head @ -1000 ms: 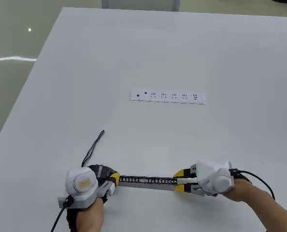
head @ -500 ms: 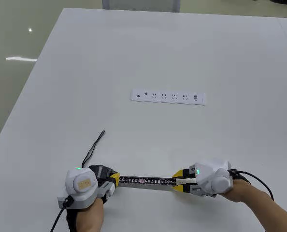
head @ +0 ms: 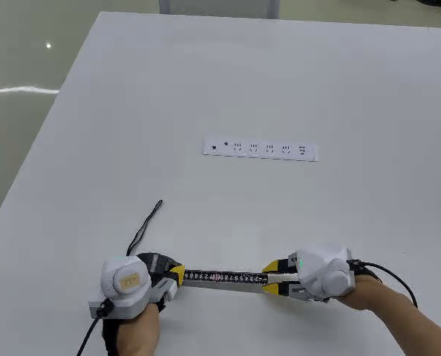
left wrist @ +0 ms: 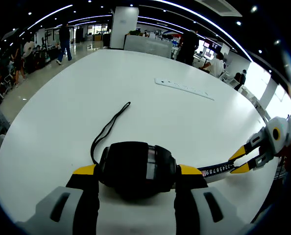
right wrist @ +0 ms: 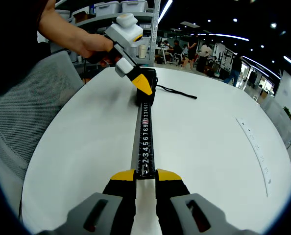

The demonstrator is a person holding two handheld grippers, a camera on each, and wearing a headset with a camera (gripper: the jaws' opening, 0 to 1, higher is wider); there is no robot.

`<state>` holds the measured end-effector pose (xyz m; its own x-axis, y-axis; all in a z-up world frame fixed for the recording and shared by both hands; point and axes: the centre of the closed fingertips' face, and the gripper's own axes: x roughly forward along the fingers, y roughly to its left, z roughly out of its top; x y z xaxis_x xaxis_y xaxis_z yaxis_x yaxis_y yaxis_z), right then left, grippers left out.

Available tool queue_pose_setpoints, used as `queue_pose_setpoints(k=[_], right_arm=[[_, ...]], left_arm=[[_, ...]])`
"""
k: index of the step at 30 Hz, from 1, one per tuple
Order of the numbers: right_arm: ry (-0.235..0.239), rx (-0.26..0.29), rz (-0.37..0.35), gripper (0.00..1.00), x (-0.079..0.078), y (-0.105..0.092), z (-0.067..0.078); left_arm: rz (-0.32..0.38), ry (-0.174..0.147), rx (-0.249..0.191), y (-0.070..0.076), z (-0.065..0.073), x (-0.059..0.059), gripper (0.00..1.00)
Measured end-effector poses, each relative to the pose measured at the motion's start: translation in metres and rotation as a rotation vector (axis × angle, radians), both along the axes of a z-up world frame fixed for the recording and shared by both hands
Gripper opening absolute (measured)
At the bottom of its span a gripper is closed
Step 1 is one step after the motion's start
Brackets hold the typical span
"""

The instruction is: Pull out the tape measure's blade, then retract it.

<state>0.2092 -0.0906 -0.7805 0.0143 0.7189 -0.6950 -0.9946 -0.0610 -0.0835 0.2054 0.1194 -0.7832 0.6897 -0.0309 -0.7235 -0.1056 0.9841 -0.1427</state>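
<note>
A black tape measure case [left wrist: 136, 165] sits on the white table near its front edge, and my left gripper [left wrist: 138, 170] is shut on it, yellow tips at either side. The case [head: 158, 265] has a thin black wrist strap [head: 144, 225] trailing away across the table. Its blade [head: 224, 278] is drawn out to the right, numbers up. My right gripper [right wrist: 145, 174] is shut on the blade's end [right wrist: 145, 169]. In the right gripper view the blade [right wrist: 145, 134] runs straight to the case [right wrist: 148, 90]. Both grippers [head: 274, 278] rest low over the tabletop.
A white power strip [head: 260, 149] lies flat in the middle of the table [head: 243, 81], well beyond the tape. The table's left edge drops to a glossy floor [head: 20, 89]. A grey mesh chair [right wrist: 33, 112] stands beside the table, with people and shelves far behind.
The right gripper has shifted slightly left, toward the case, so a little less blade shows. The left gripper and case have stayed put.
</note>
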Motion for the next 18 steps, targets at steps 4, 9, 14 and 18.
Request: queue_pose_setpoints(k=[4, 9, 14, 18], right_arm=[[0.000, 0.002, 0.003, 0.14, -0.0002, 0.0022, -0.0009], [0.000, 0.007, 0.004, 0.14, -0.0009, 0.0057, 0.0005], [-0.001, 0.010, 0.005, 0.14, -0.0026, 0.0084, 0.0028], [-0.002, 0.012, 0.006, 0.14, -0.0024, 0.0090, 0.0025]], left_arm=[[-0.002, 0.001, -0.001, 0.0008, -0.0006, -0.0003, 0.57], [0.001, 0.001, -0.005, 0.0000, 0.0031, -0.0023, 0.57], [0.002, 0.001, -0.006, -0.0006, 0.0039, -0.0029, 0.57], [0.002, 0.002, -0.008, -0.0010, 0.0048, -0.0034, 0.57]])
